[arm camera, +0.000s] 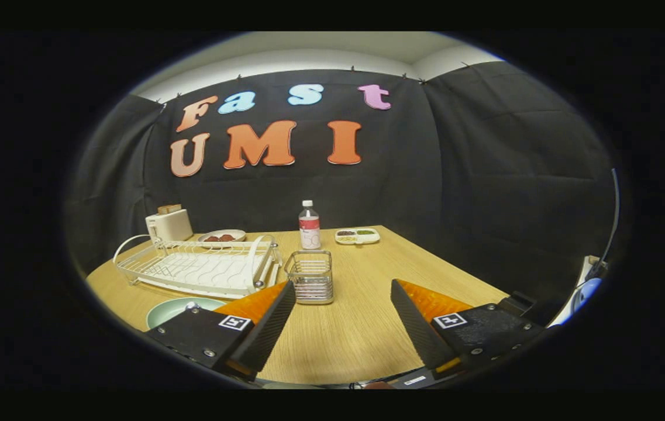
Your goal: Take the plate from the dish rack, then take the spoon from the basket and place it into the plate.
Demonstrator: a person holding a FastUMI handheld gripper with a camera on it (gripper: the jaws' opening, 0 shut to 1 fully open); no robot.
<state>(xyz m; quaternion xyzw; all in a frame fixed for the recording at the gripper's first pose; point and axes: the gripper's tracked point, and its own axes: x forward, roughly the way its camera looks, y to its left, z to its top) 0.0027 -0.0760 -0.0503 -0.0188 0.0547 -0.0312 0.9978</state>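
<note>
A pale green plate [175, 310] lies flat on the wooden table [361, 327], in front of the white wire dish rack [197, 268] and partly hidden behind my left finger. The small wire basket [310, 277] stands just ahead of the left fingertip, right of the rack. Something small and shiny [191, 304] rests at the plate's near rim by the left finger; I cannot tell what it is. My gripper [343, 287] is open above the table, nothing between its orange-and-black fingers [262, 324].
A white toaster [169, 224] and a plate with red food [221, 236] sit behind the rack. A water bottle [309, 225] and a divided tray [357, 235] stand at the table's far edge. Bare wood lies between the fingers.
</note>
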